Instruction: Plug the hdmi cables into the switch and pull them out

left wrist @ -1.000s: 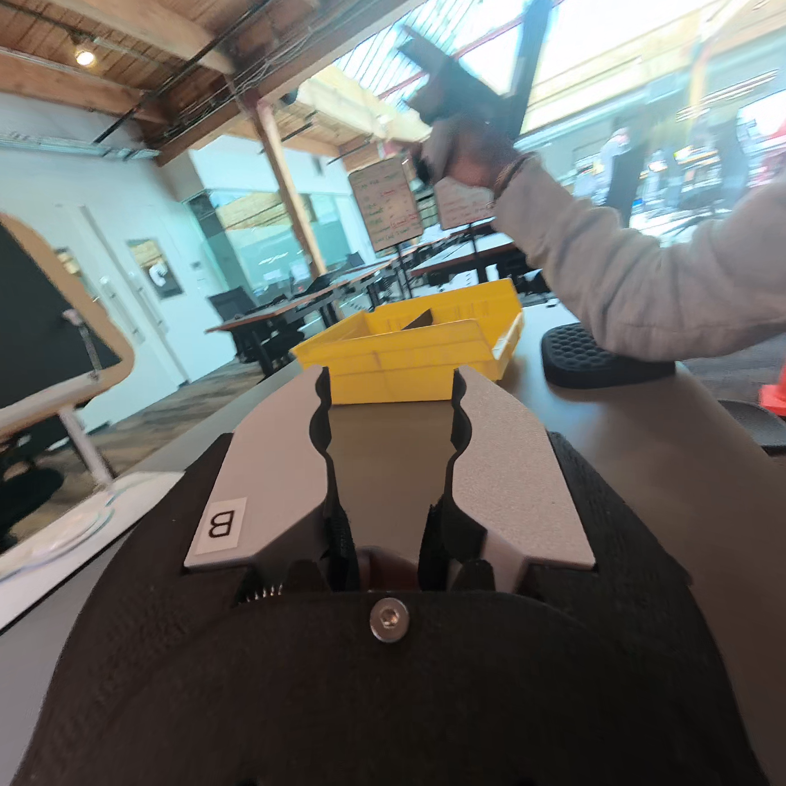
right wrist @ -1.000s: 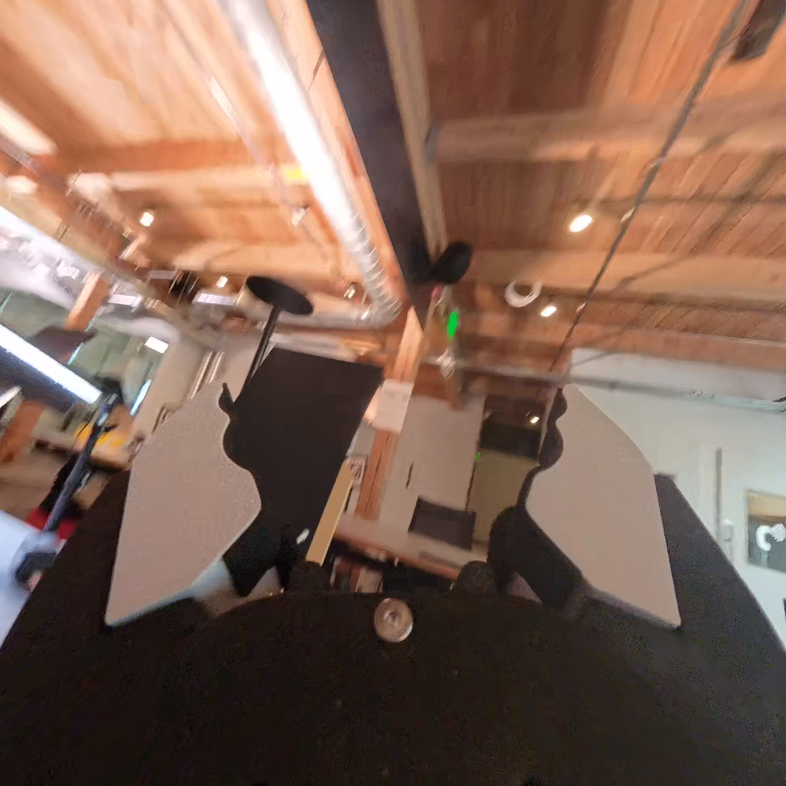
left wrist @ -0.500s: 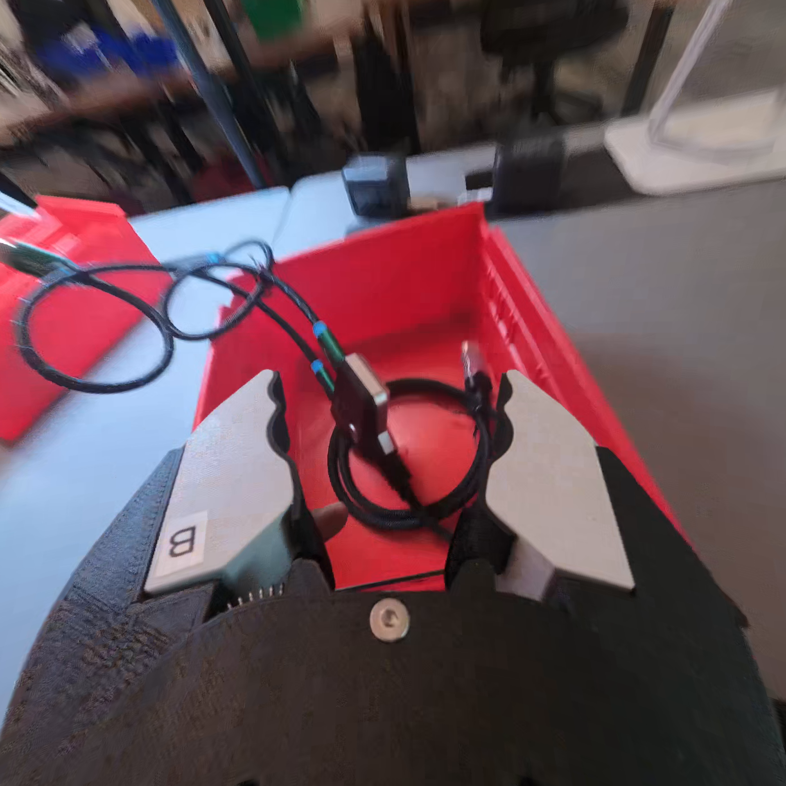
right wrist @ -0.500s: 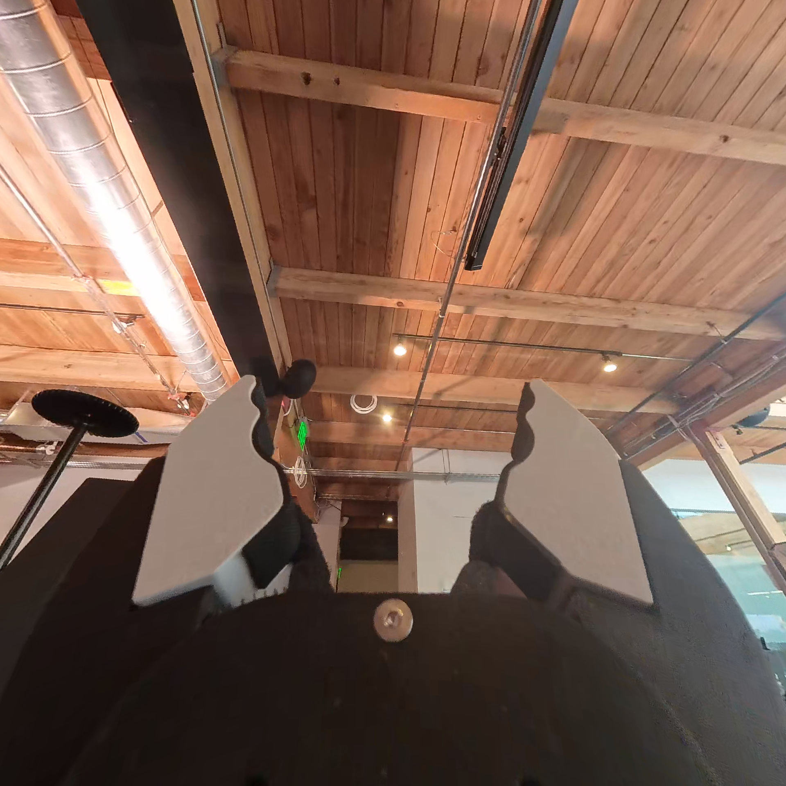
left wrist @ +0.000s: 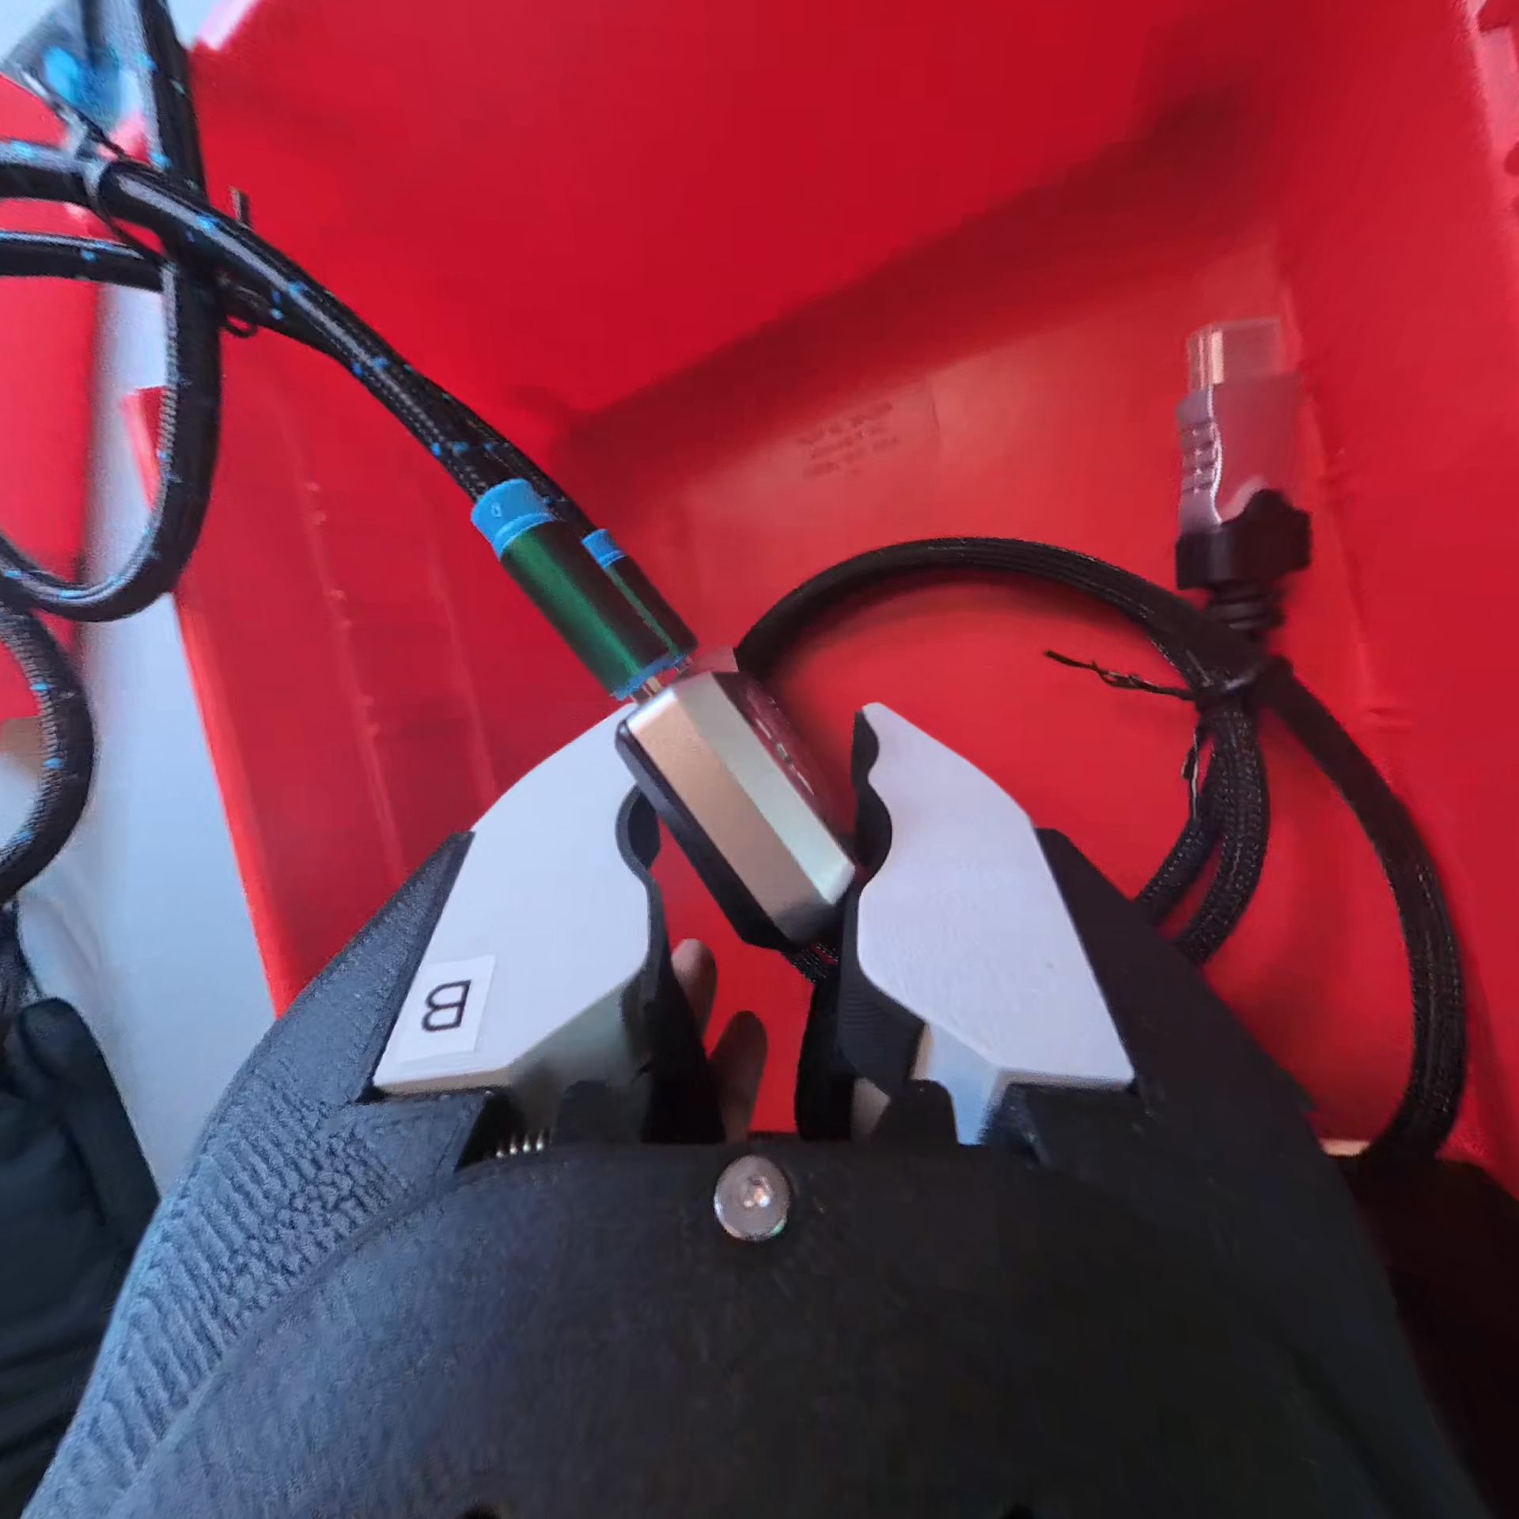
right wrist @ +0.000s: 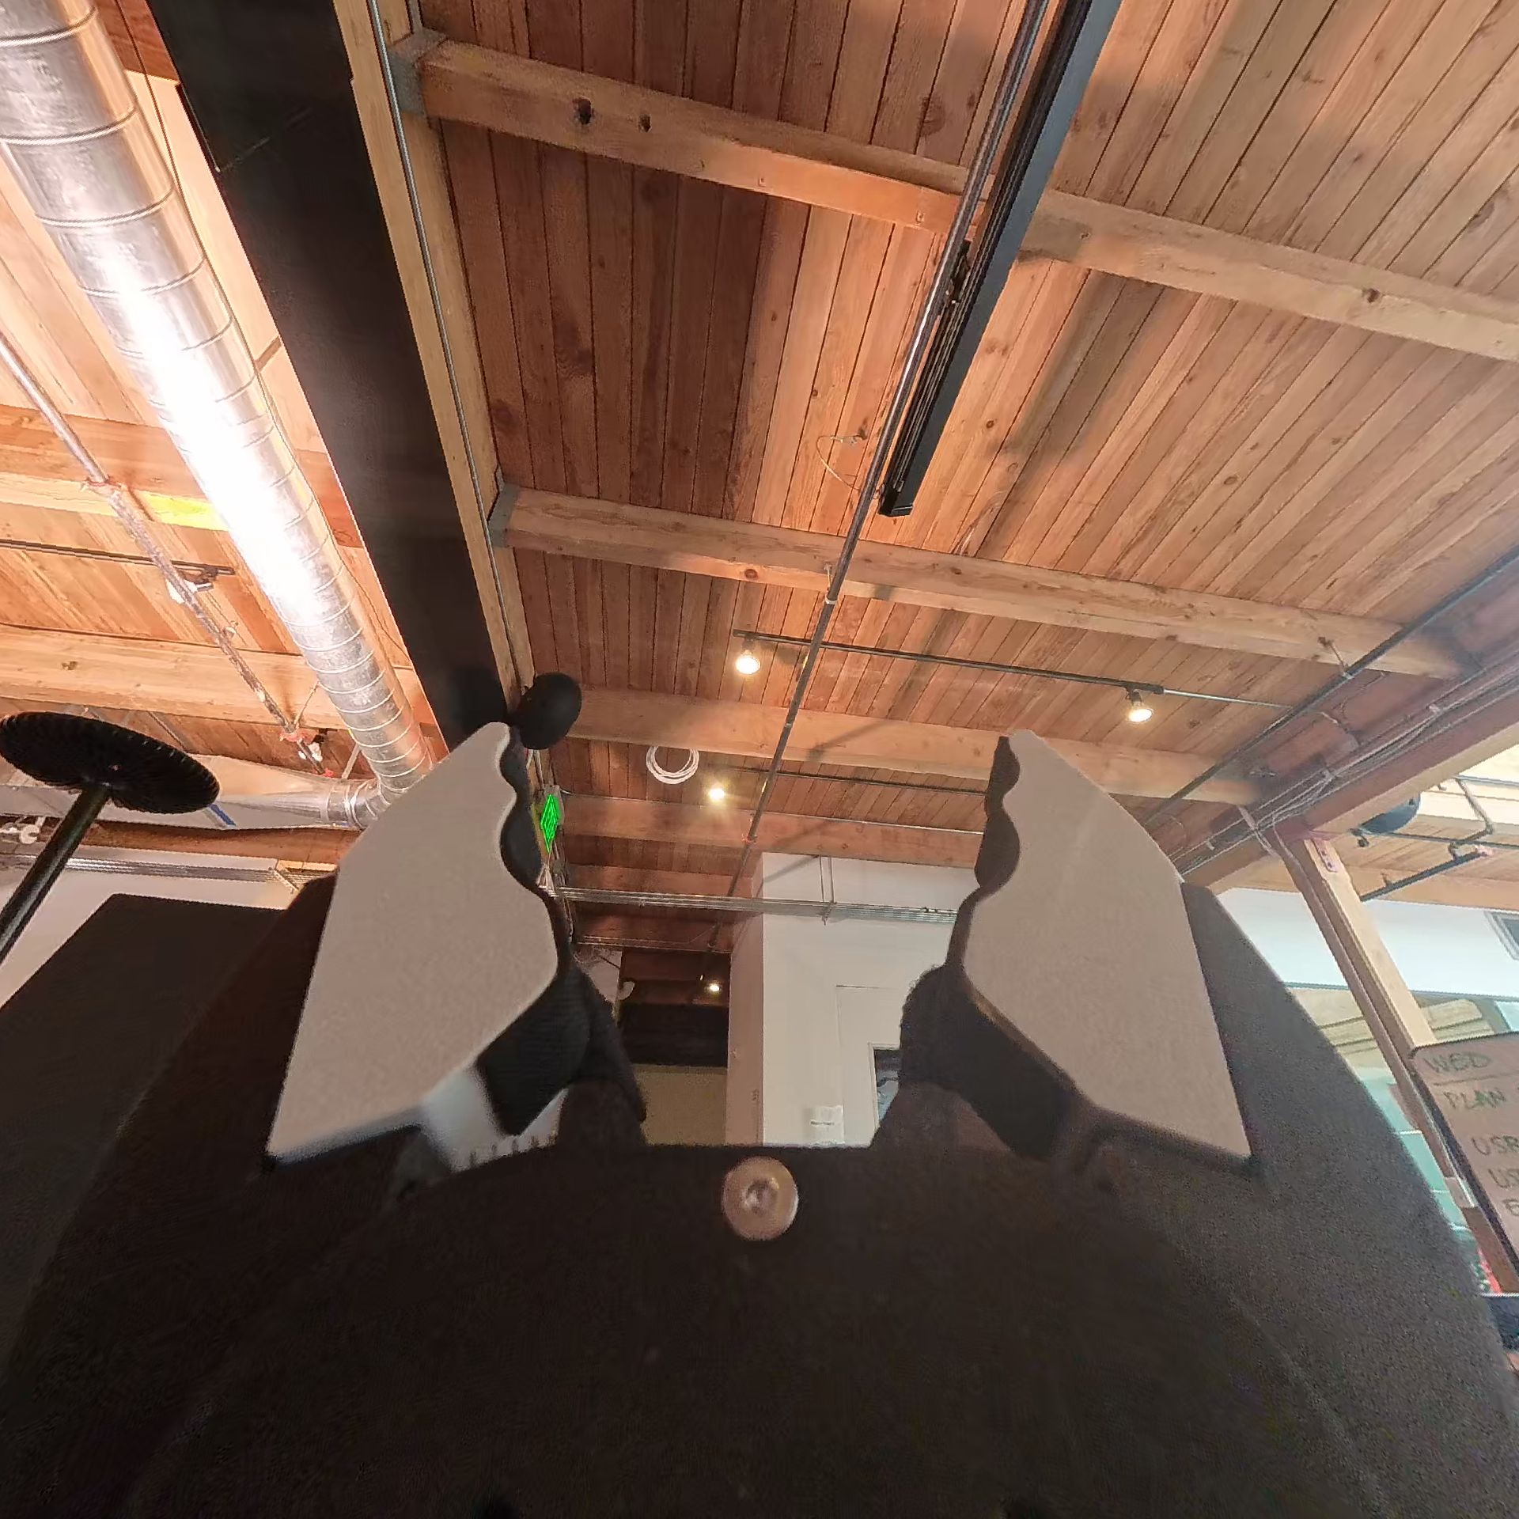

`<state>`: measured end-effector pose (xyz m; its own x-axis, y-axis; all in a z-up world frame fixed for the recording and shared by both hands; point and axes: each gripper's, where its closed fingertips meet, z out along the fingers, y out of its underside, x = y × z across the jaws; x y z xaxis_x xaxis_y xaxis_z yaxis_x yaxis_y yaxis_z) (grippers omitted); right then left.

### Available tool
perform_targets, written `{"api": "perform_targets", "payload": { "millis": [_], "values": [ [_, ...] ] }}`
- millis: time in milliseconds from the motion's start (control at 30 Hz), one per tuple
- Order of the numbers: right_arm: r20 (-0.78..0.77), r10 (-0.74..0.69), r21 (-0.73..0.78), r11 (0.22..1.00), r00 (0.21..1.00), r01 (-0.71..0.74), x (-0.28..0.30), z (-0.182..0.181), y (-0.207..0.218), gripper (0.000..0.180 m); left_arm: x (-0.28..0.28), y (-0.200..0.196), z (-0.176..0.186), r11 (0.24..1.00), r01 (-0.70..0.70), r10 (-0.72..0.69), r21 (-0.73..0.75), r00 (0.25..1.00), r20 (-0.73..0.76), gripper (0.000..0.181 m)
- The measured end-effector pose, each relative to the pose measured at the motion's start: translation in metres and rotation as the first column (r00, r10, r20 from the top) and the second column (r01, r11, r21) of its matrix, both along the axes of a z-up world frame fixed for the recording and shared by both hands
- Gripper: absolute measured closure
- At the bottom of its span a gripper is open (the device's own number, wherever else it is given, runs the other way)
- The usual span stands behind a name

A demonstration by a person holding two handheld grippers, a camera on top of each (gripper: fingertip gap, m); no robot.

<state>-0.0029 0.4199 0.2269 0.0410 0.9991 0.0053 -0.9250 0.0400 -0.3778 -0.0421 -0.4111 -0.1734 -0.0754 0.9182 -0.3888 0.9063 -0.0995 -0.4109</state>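
silver switch between left tongs, two green-shelled plugs inserted

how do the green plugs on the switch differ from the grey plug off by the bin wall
The green plugs sit seated in the switch, blue-banded, on blue-flecked braid. The grey plug is free, its metal tip bare, leaning by the red bin wall on plain black braid. Both are cable ends inside the bin.

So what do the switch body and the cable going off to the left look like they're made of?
Switch: looks like brushed metal, probably aluminium, with a dull silver sheen and black end faces. Left cable: woven fabric braid, black flecked with blue; its plugs look like glossy green anodised metal.
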Motion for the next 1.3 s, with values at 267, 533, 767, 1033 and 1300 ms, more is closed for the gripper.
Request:
{"api": "perform_targets", "payload": {
  "millis": [267, 533, 767, 1033, 1300],
  "values": [
    [0.002, -0.017, 0.036, 0.999, 1.000, 0.017, -0.003, 0.000, -0.011, 0.079, -0.011, 0.002, 0.081, 0.998, 0.036, -0.057, -0.059, 0.911, -0.408, 0.150],
    [-0.028, -0.026, 0.069, 0.997, 0.999, 0.028, 0.007, 0.004, -0.024, 0.085, -0.015, 0.047, 0.203, 0.881, 0.196, -0.446, -0.430, 0.644, -0.622, 0.159],
    [-0.034, -0.001, 0.154, 0.988, 0.999, 0.006, 0.018, 0.010, -0.049, 0.102, 0.007, 0.146, 0.320, 0.761, 0.321, -0.609, -0.563, 0.057, -0.791, 0.160],
    [0.054, 0.049, 0.356, 0.932, 0.997, -0.065, 0.018, 0.008, -0.101, 0.127, 0.069, 0.209, 0.442, 0.701, 0.299, -0.461, -0.647, -0.502, -0.732, 0.160],
    [0.271, 0.268, 0.544, 0.749, 0.924, -0.377, 0.018, -0.011, -0.174, 0.136, 0.101, 0.279, 0.468, 0.462, 0.637, -0.099, -0.617, -0.654, -0.750, 0.159]
  ]
}}
